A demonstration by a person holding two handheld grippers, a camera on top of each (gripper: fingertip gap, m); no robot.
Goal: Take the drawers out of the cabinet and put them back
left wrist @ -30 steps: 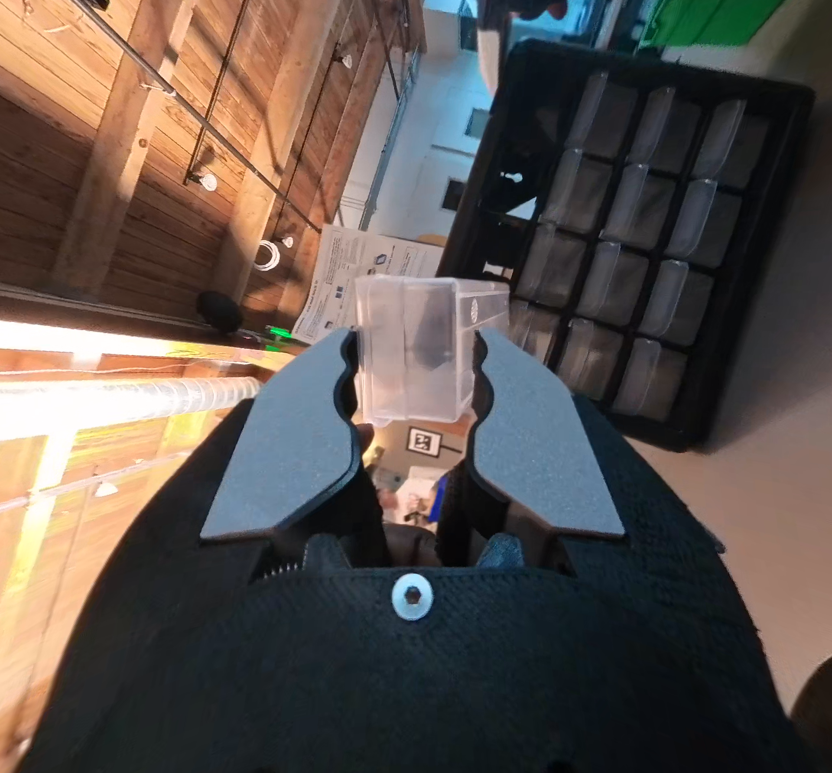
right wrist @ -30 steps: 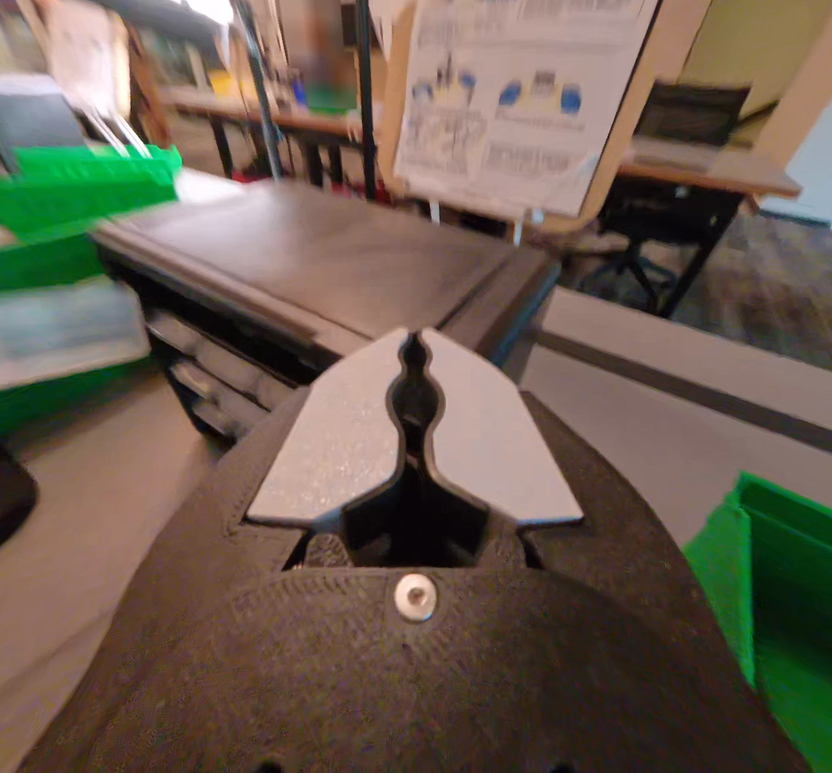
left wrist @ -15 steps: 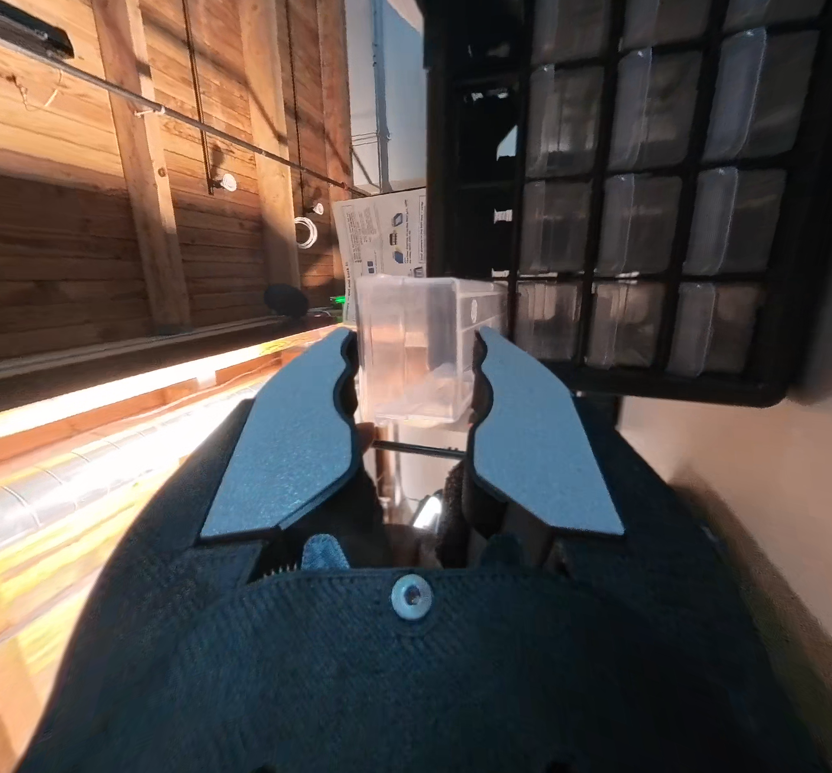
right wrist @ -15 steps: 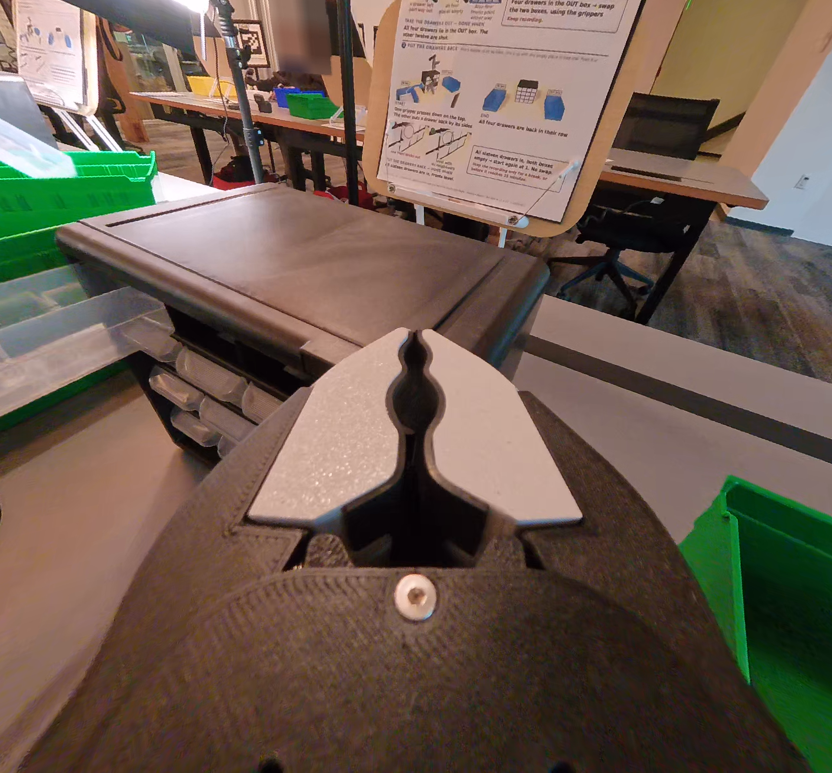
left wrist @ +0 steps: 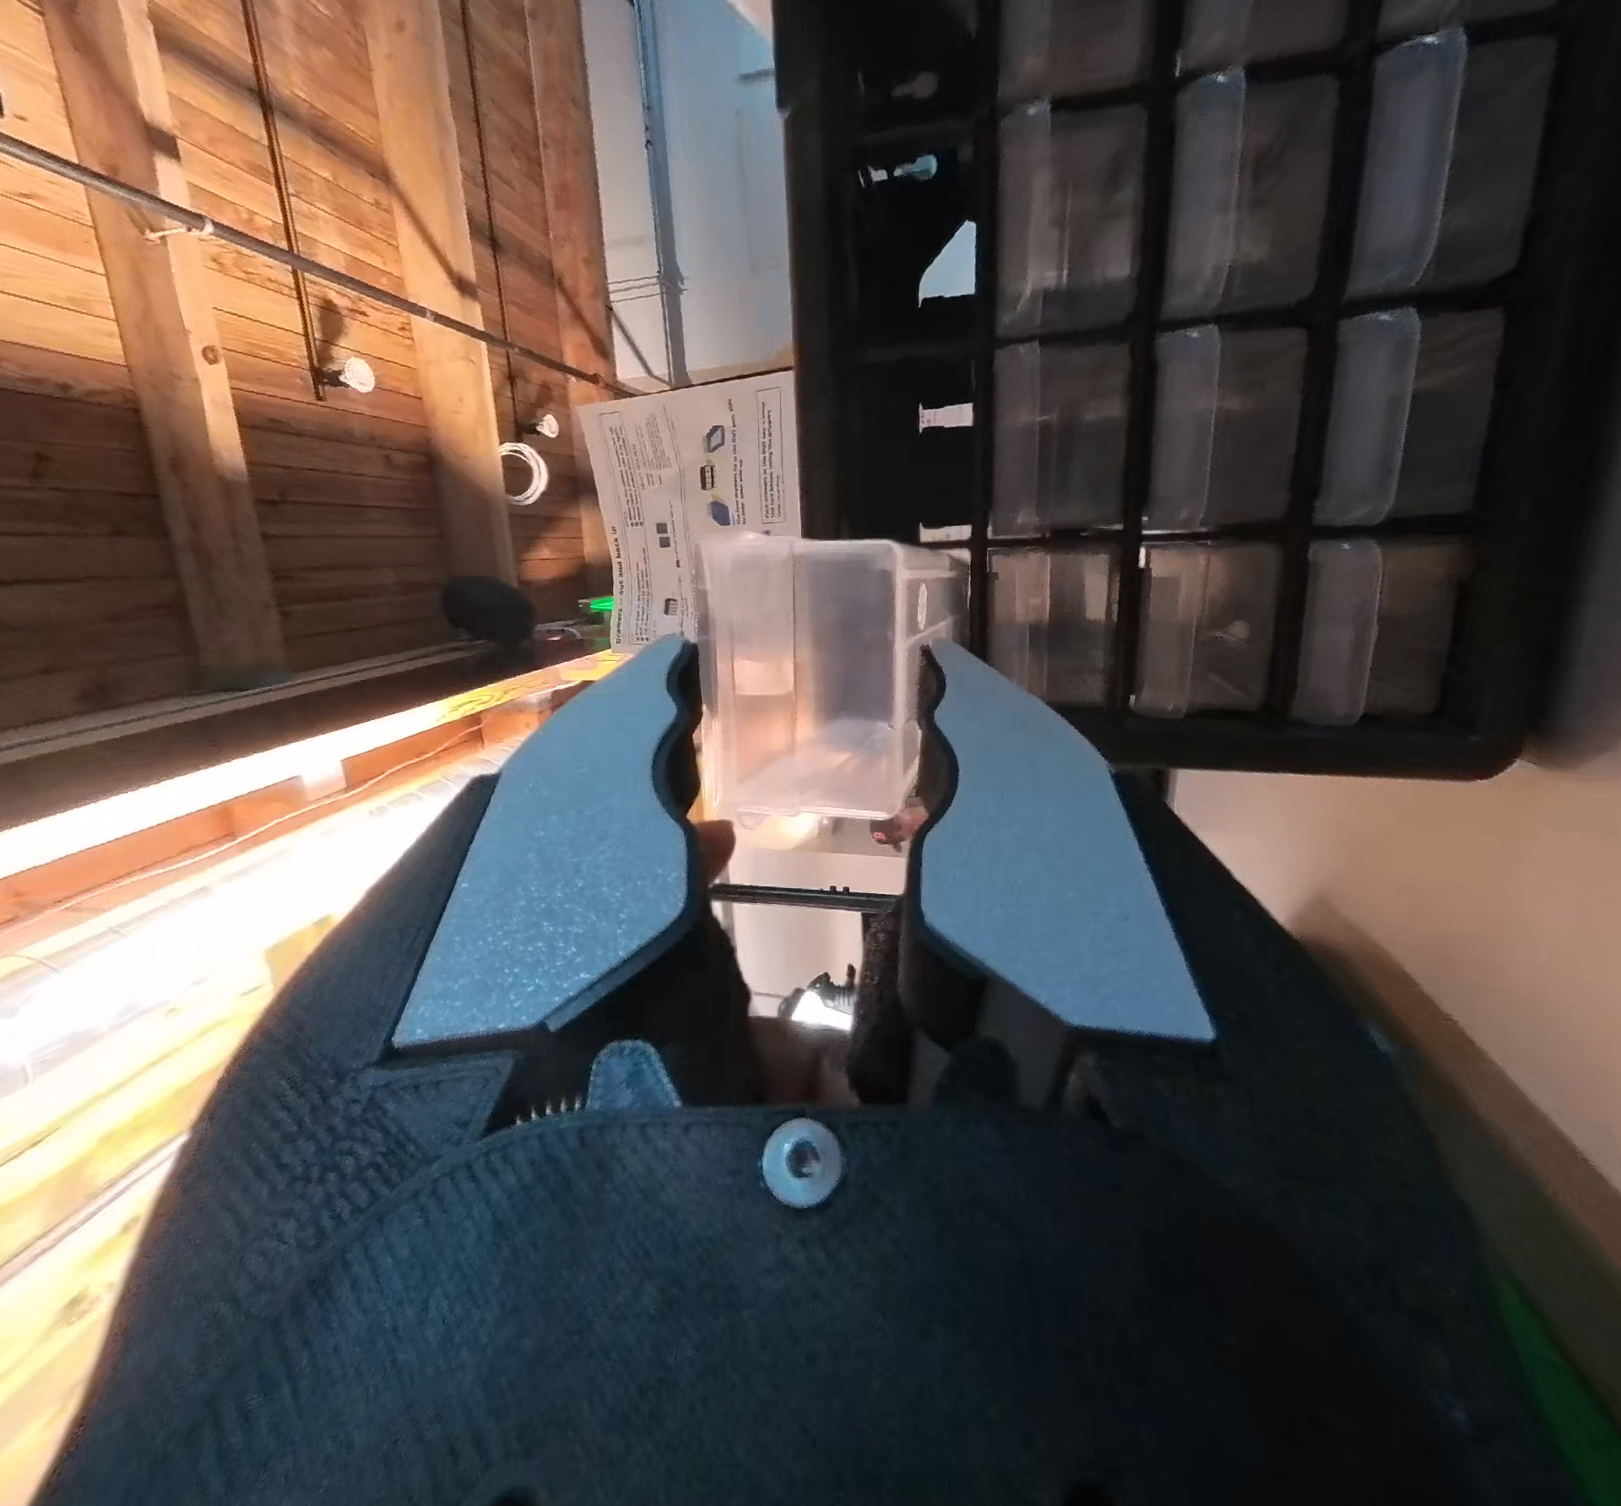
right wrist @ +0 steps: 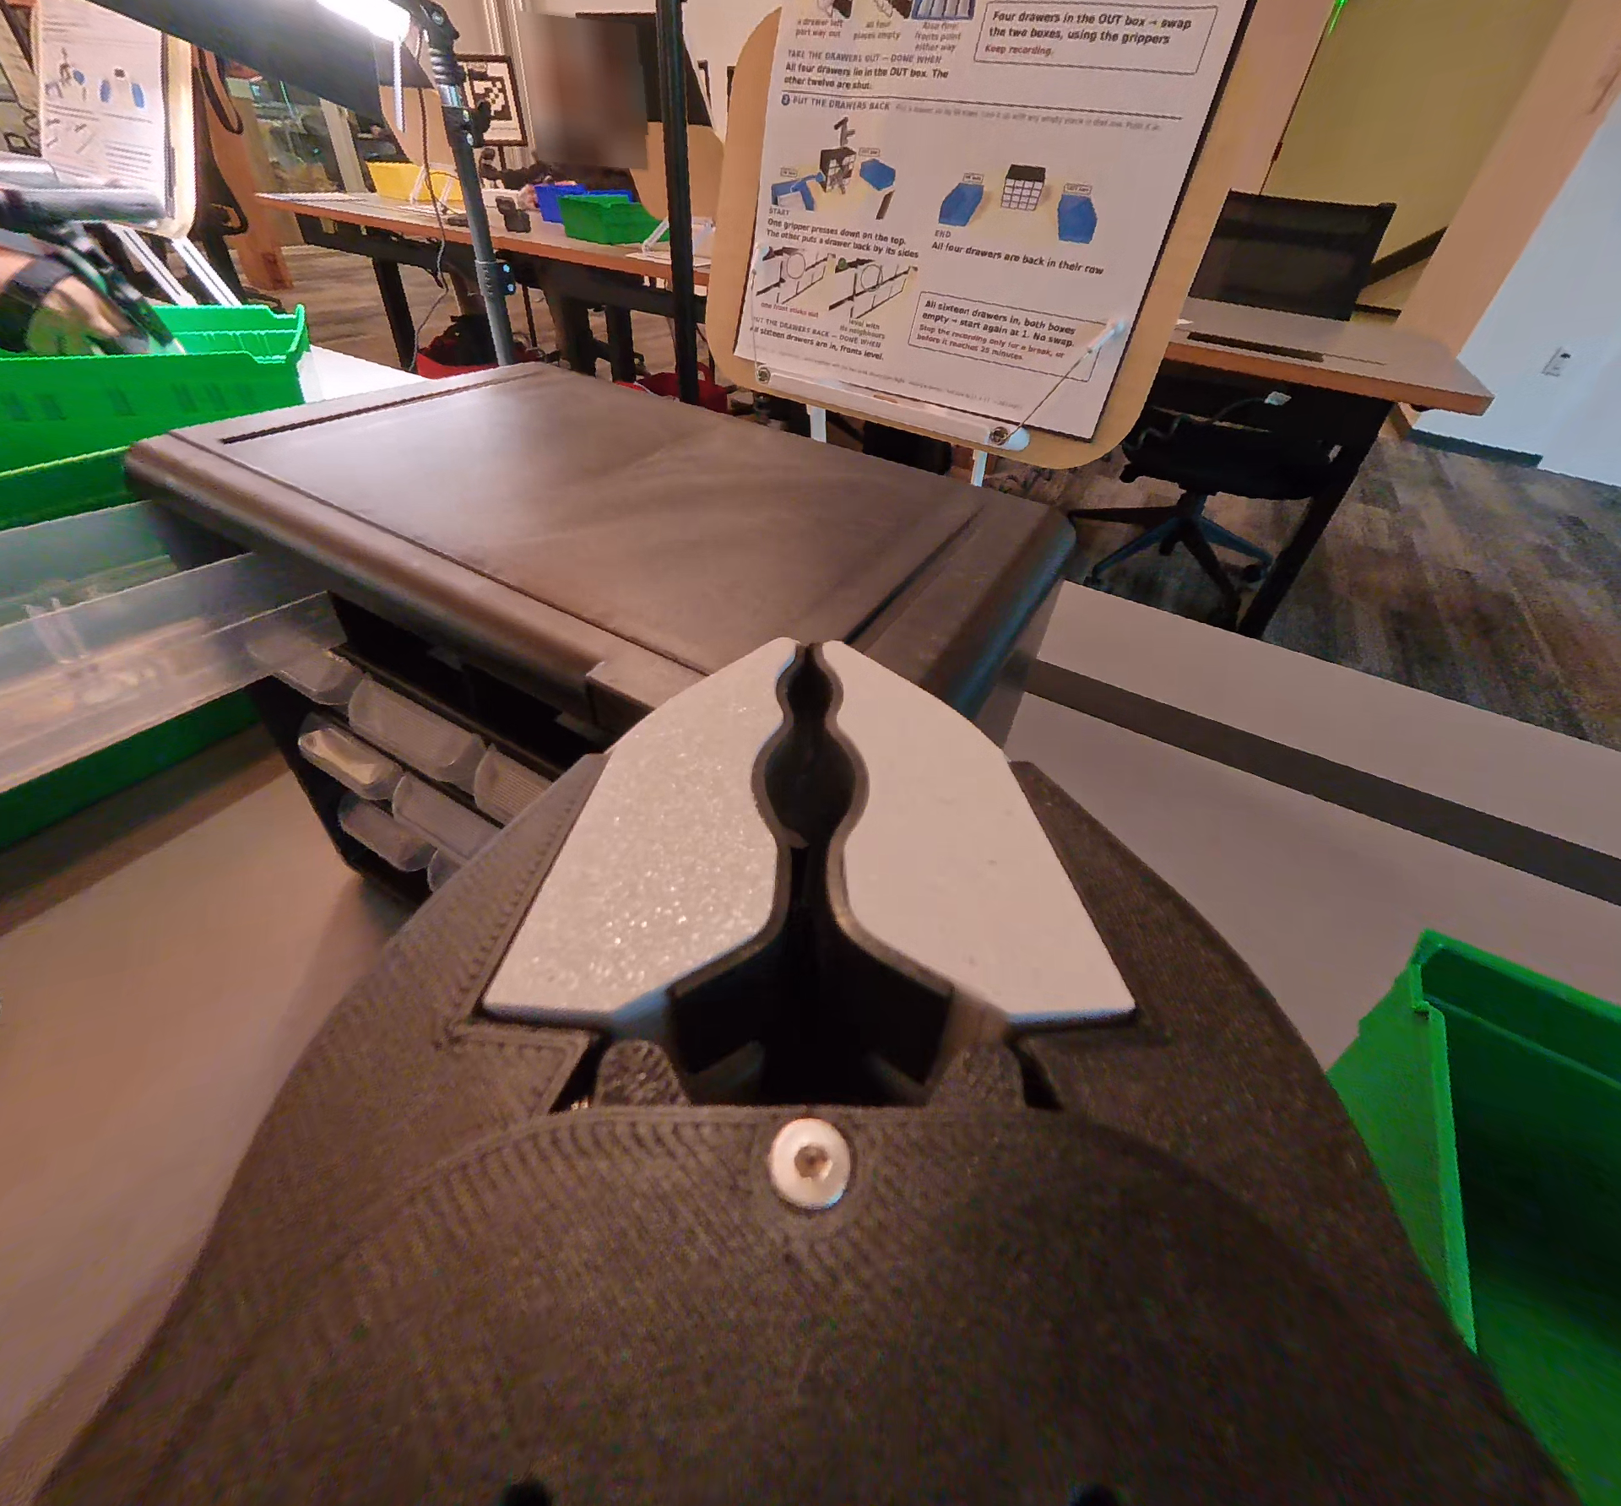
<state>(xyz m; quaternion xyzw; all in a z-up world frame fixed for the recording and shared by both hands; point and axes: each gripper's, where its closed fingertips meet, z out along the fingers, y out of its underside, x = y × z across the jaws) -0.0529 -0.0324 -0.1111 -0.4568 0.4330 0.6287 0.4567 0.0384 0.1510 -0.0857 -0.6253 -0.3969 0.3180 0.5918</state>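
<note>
While the left gripper (left wrist: 807, 701) clamps a clear drawer (left wrist: 803, 674) by its sides to face the cabinet (left wrist: 1228, 376) and its empty slots, the right gripper (right wrist: 811, 657), closed on nothing, hovers at the cabinet's top, seemingly to steady it.

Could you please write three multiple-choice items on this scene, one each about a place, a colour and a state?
1. Where is the right gripper?
A. over the black cabinet's top
B. inside a green bin
C. in an empty slot

2. What colour is the drawer in the left gripper?
A. green
B. clear
C. black

3. What state is the right gripper in?
A. open
B. shut on a drawer
C. shut and empty

Answers:
1 A, its tips sit at the cabinet's top near edge.
2 B, the background shows through its walls.
3 C, its fingers meet with nothing between them.
</note>
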